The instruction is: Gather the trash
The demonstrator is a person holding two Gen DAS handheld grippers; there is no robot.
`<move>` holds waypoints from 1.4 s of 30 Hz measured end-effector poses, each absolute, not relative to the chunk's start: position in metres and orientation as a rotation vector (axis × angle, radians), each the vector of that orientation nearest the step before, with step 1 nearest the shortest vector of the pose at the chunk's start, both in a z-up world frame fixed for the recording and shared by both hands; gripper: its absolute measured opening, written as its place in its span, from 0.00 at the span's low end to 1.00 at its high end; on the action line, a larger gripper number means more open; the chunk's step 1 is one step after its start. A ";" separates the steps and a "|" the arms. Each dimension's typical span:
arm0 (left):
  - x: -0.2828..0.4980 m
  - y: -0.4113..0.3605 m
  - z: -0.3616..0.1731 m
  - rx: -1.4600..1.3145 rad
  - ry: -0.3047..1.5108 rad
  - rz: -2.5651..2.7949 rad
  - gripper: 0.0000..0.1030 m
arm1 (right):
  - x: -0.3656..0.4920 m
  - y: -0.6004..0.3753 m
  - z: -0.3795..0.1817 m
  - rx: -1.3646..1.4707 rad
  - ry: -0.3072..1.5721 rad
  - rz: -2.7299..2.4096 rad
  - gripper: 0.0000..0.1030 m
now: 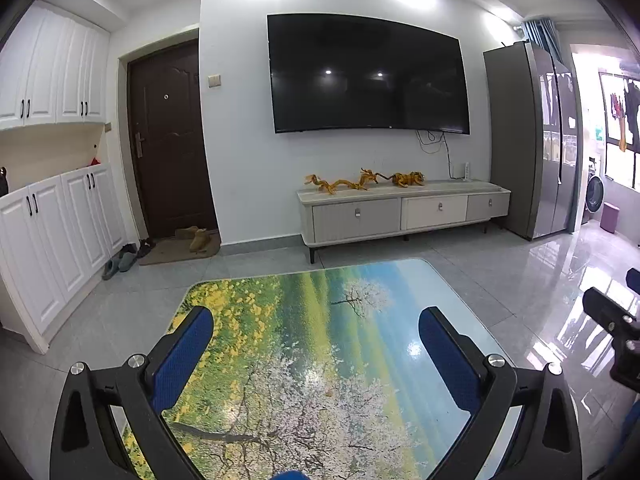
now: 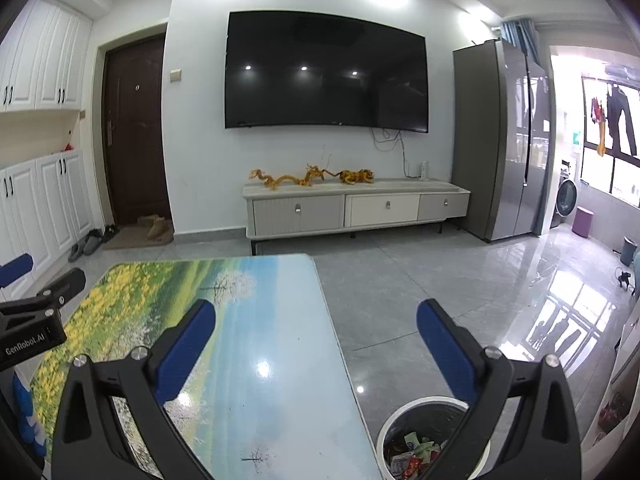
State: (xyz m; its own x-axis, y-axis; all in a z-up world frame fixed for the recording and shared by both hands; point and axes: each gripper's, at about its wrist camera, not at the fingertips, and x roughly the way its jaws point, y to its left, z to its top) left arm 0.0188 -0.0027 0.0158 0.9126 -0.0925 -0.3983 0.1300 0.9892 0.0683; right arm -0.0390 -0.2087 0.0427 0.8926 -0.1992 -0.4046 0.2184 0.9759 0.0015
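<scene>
Trash [image 2: 416, 454] is piled in the bin [image 2: 400, 412] beside the bench [image 2: 280, 360]; bench top appears cleared. Left gripper [image 1: 316, 356] and right gripper [image 2: 316, 348] are held apart, empty; a last check is advised.

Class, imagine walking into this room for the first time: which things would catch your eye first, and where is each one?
The big dark television on the far white wall dominates, with golden dragon ornaments on the low cabinet beneath it. Nearer, the table printed with a blossom landscape fills the foreground. On the floor by its right edge stands a trash bin holding crumpled wrappers.
</scene>
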 end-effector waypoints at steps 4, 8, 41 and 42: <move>0.023 -0.003 0.009 0.096 0.421 -0.127 1.00 | -0.028 -0.211 0.031 0.055 0.462 -0.206 0.98; 0.027 -0.004 0.006 0.100 0.435 -0.131 1.00 | -0.020 -0.214 0.022 0.069 0.496 -0.193 0.98; 0.027 -0.002 0.003 0.095 0.454 -0.135 1.00 | -0.032 -0.216 0.032 0.078 0.413 -0.251 0.98; 0.027 -0.001 0.003 0.092 0.454 -0.135 1.00 | -0.031 -0.217 0.031 0.078 0.415 -0.251 0.98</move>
